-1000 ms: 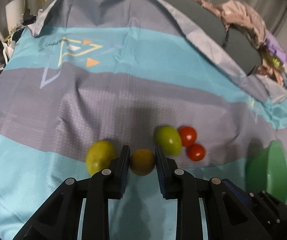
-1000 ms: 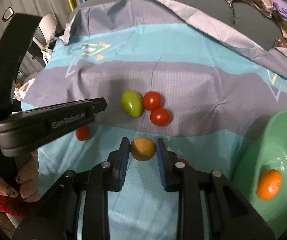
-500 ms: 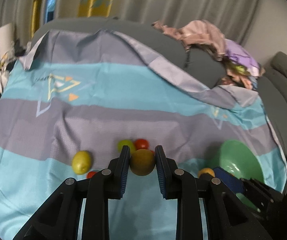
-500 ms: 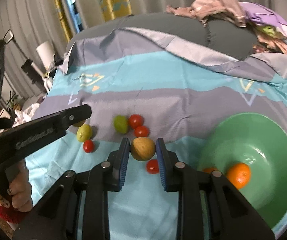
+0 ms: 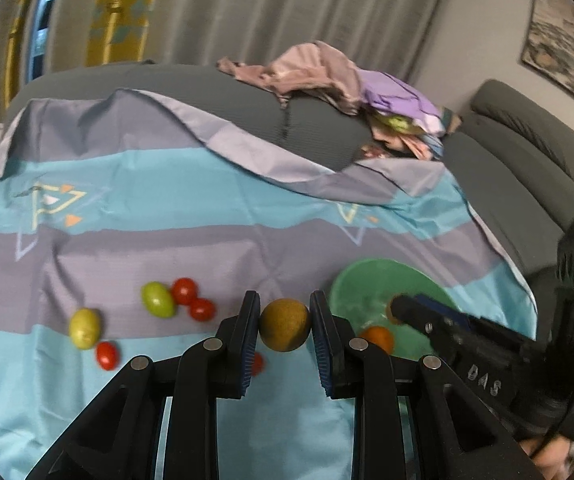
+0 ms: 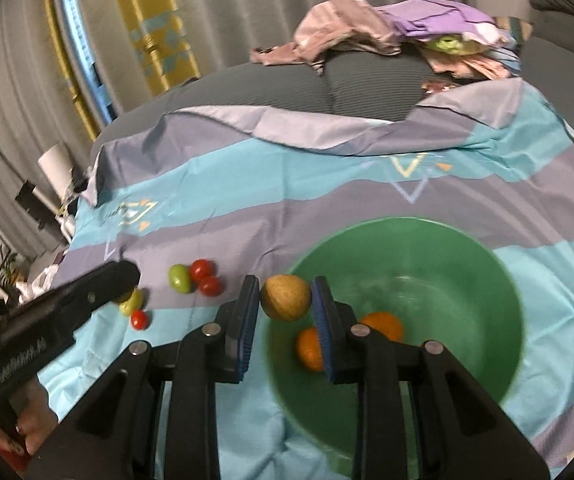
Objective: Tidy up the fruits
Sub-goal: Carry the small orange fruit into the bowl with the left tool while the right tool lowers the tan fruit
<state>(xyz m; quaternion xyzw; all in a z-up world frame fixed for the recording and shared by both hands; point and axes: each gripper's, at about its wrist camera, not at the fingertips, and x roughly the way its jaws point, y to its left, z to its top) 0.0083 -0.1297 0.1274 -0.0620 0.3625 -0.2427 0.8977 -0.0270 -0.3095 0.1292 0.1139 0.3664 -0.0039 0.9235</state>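
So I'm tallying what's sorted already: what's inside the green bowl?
Two orange fruits lie at the bottom of the green bowl. The right gripper with its brown round fruit covers part of one orange and the bowl's near-left side, so anything there is hidden.

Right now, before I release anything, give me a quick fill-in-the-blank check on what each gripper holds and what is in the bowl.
1. The right gripper is shut on a round ____ fruit.
2. The green bowl already contains ____ orange fruits.
3. The left gripper is shut on a brownish fruit and hangs over the ____ cloth.
Answers: brownish; two; striped
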